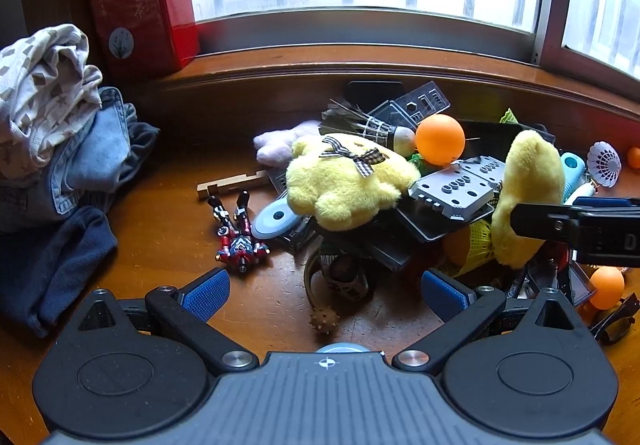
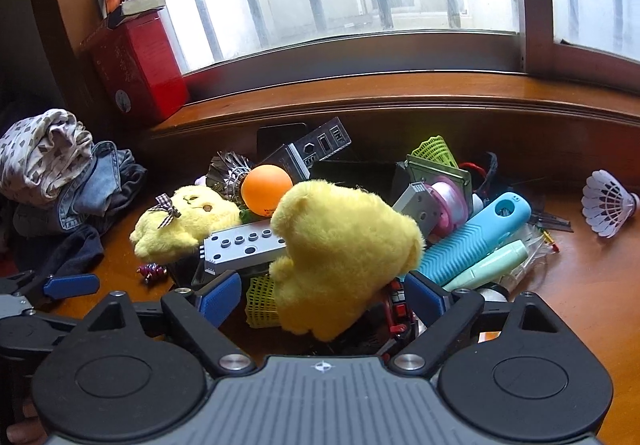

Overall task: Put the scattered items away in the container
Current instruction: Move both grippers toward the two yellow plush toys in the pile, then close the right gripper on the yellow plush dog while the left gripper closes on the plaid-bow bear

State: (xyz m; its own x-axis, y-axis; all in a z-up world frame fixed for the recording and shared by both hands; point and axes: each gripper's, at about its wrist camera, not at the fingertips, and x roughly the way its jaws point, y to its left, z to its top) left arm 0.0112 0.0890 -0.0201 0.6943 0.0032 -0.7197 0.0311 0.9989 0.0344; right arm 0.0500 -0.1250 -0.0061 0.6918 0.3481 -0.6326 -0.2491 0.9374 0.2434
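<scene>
Right hand-held gripper (image 2: 322, 301): blue pads spread wide either side of fluffy yellow plush toy (image 2: 344, 253), not visibly pressing it. Left hand-held gripper (image 1: 325, 291): wide open, empty, over brown wooden bench (image 1: 168, 229); small brown spiky ball (image 1: 324, 320) between fingers. Beyond: heaped pile with grey studded plastic block (image 2: 240, 249), orange ping-pong ball (image 2: 266, 195). White feather shuttlecock (image 2: 608, 208) apart at right. Container not identifiable.

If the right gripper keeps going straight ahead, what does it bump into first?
Most likely the yellow plush toy. It sits right between the open jaws of the right gripper, in front of the rest of the pile.
</scene>
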